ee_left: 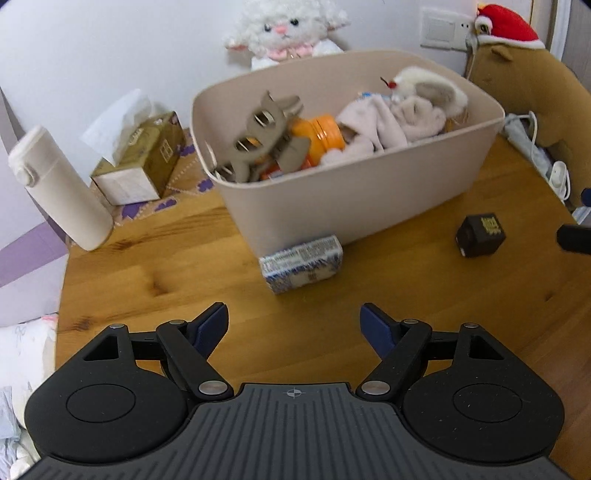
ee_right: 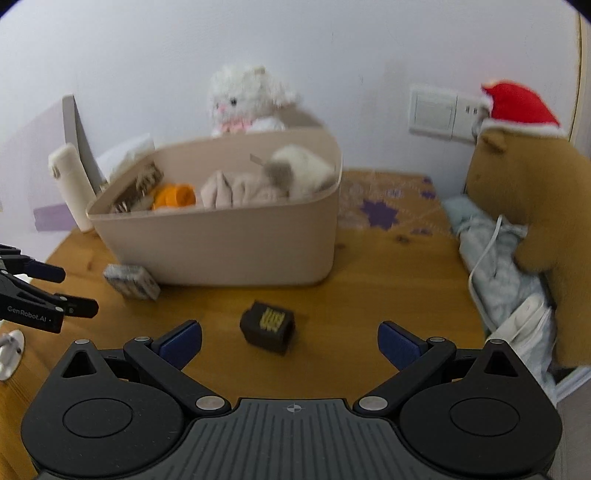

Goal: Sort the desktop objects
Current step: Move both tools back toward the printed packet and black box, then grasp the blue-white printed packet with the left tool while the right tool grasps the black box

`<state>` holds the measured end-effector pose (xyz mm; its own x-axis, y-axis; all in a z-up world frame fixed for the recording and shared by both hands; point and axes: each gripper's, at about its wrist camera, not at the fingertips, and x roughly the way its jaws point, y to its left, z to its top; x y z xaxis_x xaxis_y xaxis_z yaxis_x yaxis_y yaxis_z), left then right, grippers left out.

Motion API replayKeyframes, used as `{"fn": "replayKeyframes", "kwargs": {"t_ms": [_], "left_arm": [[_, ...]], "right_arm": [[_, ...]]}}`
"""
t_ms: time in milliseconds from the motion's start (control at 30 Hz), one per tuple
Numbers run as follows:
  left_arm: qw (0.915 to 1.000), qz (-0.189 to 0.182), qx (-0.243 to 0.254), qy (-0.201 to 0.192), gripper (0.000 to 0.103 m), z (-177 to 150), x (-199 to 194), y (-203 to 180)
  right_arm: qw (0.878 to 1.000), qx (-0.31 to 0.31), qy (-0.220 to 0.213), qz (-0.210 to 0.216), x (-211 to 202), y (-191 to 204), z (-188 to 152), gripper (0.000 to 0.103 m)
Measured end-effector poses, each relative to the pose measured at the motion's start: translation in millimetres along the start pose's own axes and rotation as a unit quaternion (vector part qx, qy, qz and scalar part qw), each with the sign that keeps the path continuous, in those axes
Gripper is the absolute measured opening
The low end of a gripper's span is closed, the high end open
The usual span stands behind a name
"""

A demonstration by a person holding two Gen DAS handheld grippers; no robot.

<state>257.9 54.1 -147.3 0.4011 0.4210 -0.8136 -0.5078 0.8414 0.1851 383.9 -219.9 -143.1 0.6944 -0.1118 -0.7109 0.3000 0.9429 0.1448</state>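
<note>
A beige bin (ee_left: 354, 192) stands on the wooden desk and holds a grey hair claw (ee_left: 258, 136), an orange bottle (ee_left: 321, 136), a pink cloth and a white plush. A blue-and-white packet (ee_left: 301, 263) lies against its front wall. A small black box with gold print (ee_left: 480, 234) lies to the right. My left gripper (ee_left: 293, 321) is open and empty, short of the packet. My right gripper (ee_right: 290, 341) is open and empty, with the black box (ee_right: 267, 326) just ahead between its fingers. The bin (ee_right: 229, 243) and the packet (ee_right: 131, 281) also show in the right wrist view.
A white flask (ee_left: 59, 188) and a tissue box (ee_left: 144, 162) stand at the left. A lamb plush (ee_left: 284, 29) sits behind the bin. A brown plush with a red hat (ee_right: 528, 192), a cloth and a white cable (ee_right: 491, 258) fill the right side.
</note>
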Motion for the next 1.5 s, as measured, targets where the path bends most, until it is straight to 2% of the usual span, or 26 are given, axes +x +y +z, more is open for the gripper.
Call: {"fn": "replayKeyframes", "kwargs": {"t_ms": [167, 433, 533, 667, 1000, 1100, 1167, 1200, 1267, 1300, 1333, 1500], "left_arm": [[0.9998, -0.006, -0.002, 0.019, 0.080, -5, 22, -7], [0.9985, -0.020, -0.041, 0.029, 0.080, -3, 50, -7], [0.9977, -0.020, -0.055, 0.035, 0.080, 0, 60, -7], [0.9974, -0.014, -0.062, 0.034, 0.080, 3, 71, -6], [0.9939, -0.002, -0.106, 0.029, 0.080, 12, 87, 4], [0.9934, 0.003, -0.113, 0.022, 0.080, 15, 90, 4], [0.9932, 0.002, -0.114, 0.021, 0.080, 16, 91, 4], [0.9933, 0.005, -0.114, 0.020, 0.079, 17, 91, 4], [0.9927, 0.009, -0.119, 0.016, 0.071, 18, 88, 2], [0.9926, 0.010, -0.121, 0.012, 0.064, 19, 88, 2], [0.9926, 0.009, -0.120, 0.012, 0.064, 19, 87, 2], [0.9941, 0.004, -0.108, 0.008, 0.063, 18, 86, 2]], "right_arm": [[1.000, -0.007, 0.019, -0.008, 23, 10, -10, 0.103], [0.999, -0.001, 0.032, -0.038, 57, 20, -13, 0.103], [0.998, 0.020, 0.040, -0.037, 69, 20, -12, 0.098], [0.998, 0.017, 0.040, -0.050, 83, 25, -10, 0.094], [0.996, 0.028, 0.042, -0.075, 102, 32, -1, 0.090], [0.996, 0.017, 0.040, -0.080, 103, 38, 1, 0.079], [0.996, 0.016, 0.038, -0.079, 102, 39, 1, 0.063], [0.996, 0.017, 0.035, -0.079, 101, 40, 1, 0.060], [0.996, 0.017, 0.034, -0.082, 100, 41, 2, 0.052], [0.996, 0.017, 0.033, -0.081, 100, 40, 2, 0.050], [0.996, 0.016, 0.032, -0.079, 100, 40, 2, 0.046], [0.997, 0.019, 0.036, -0.066, 99, 36, 3, 0.046]]}}
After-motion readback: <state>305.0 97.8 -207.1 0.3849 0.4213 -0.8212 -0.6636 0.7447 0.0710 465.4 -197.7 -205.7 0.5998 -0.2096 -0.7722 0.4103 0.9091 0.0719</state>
